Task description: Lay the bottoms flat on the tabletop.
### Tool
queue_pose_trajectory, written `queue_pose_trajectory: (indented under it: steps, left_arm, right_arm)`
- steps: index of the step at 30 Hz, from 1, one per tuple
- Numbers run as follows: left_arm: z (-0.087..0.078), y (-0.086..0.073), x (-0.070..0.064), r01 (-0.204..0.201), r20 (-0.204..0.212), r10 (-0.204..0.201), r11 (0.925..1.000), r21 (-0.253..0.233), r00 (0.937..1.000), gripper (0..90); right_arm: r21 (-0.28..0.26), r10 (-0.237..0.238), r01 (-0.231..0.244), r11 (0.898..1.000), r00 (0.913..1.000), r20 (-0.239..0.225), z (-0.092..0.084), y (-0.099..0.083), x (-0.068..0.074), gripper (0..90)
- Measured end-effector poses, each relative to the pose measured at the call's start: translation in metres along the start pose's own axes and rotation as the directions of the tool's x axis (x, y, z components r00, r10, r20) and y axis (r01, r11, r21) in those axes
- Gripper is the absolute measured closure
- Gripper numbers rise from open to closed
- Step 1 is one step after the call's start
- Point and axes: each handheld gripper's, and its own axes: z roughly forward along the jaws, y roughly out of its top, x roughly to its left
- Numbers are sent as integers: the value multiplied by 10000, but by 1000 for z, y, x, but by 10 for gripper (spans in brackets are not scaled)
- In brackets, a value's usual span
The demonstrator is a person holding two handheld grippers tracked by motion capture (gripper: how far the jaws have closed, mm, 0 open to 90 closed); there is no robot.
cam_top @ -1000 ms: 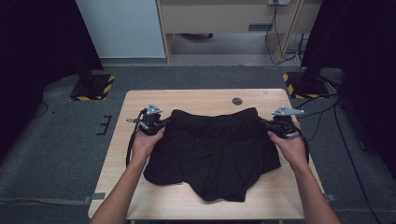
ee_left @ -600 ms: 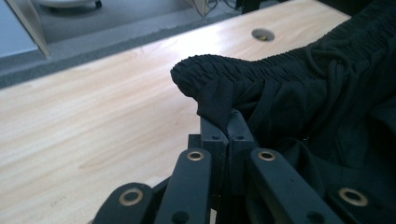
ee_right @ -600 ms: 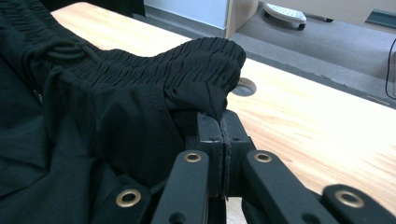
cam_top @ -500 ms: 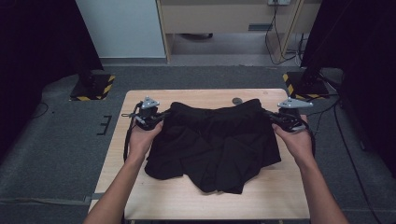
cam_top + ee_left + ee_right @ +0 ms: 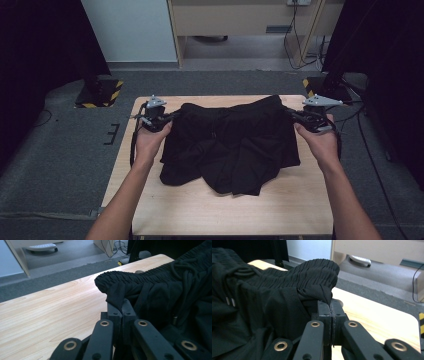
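Both grippers clamp the shorts [image 5: 232,145] at the waistband ends — left gripper [image 5: 167,118] near the table's [image 5: 200,210] far-left corner, right gripper [image 5: 295,117] near the far-right. Since a second ago the waistband has come up off the wood and stretched taut; legs drag toward the front edge. Looks like a lift to shake flat or fold.

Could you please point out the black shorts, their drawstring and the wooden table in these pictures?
Black fabric shorts [image 5: 235,150]: high view, middle of the front panel.
Black drawstring with metal tips [image 5: 229,301]: right gripper view, the two metal tips.
Light wooden table [image 5: 45,310]: left gripper view, bare top beside the waistband.
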Motion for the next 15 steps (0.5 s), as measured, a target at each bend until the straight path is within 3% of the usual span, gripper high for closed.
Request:
queue_pose_trajectory:
  steps: [3, 8, 15]
  left_arm:
    - [5, 6, 1, 1, -56, -1, 10000, -87, 10000, 882]
    - [11, 14, 8, -10, -25, 10, 9997, -250, 10000, 882]
    - [21, 19, 11, 100, -84, -101, 9999, -68, 9999, 882]
  right_arm:
    - [-268, 338, -341, 9991, 9993, -150, 8, -1, -6, 893]
    - [-761, 307, -309, 9966, 9995, -35, 6, 1, -11, 893]
    - [-340, 480, -480, 9983, 9988, 2, 16, -5, -15, 893]
